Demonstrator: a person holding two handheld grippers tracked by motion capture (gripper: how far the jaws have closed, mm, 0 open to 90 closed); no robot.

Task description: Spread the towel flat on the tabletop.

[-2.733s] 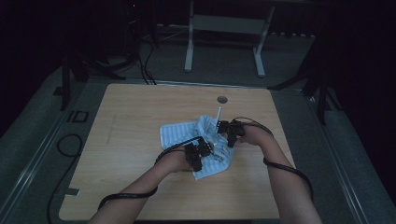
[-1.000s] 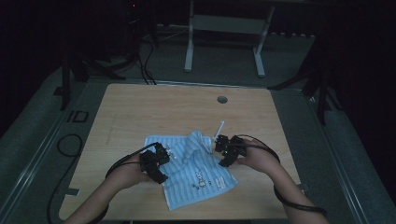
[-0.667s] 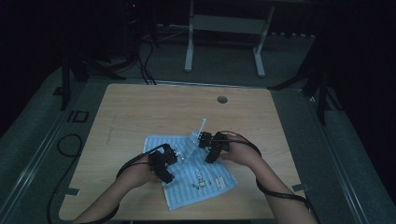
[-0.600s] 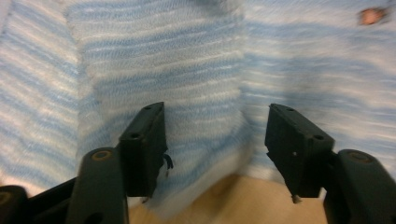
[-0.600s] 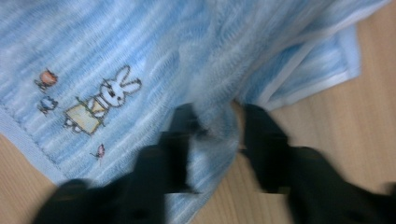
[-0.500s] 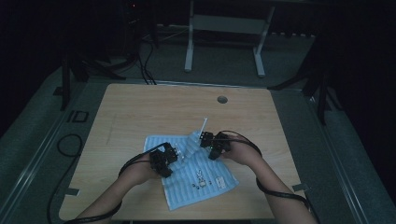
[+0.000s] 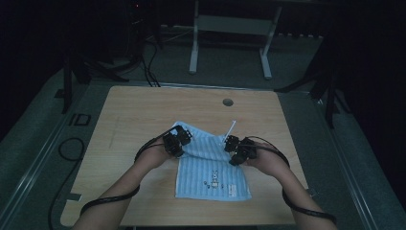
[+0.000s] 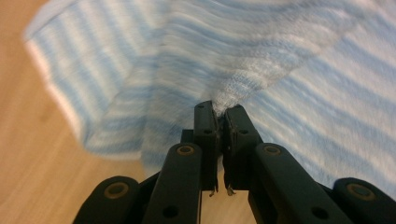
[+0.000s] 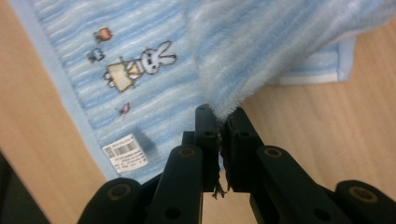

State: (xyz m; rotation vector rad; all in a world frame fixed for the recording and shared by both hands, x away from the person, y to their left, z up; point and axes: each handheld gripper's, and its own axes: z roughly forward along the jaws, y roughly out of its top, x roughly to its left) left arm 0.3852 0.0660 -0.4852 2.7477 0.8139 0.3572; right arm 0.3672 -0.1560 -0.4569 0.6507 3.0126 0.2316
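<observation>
The blue striped towel (image 7: 210,165) lies on the wooden counter (image 7: 134,110). The left claw (image 8: 219,109) and right claw (image 9: 220,114) have both just closed, each pinching a fold of its far edge (a rabbit print (image 9: 135,65) shows).

We find the high view dim overall: the table (image 7: 143,110) is softly lit from above, while the surroundings from 9 through 12 to 3 o'clock fall into near-black. Both gripper views are brighter. The towel (image 8: 299,60) shows motion blur towards 12 o'clock; shadows are faint, glare nil.
</observation>
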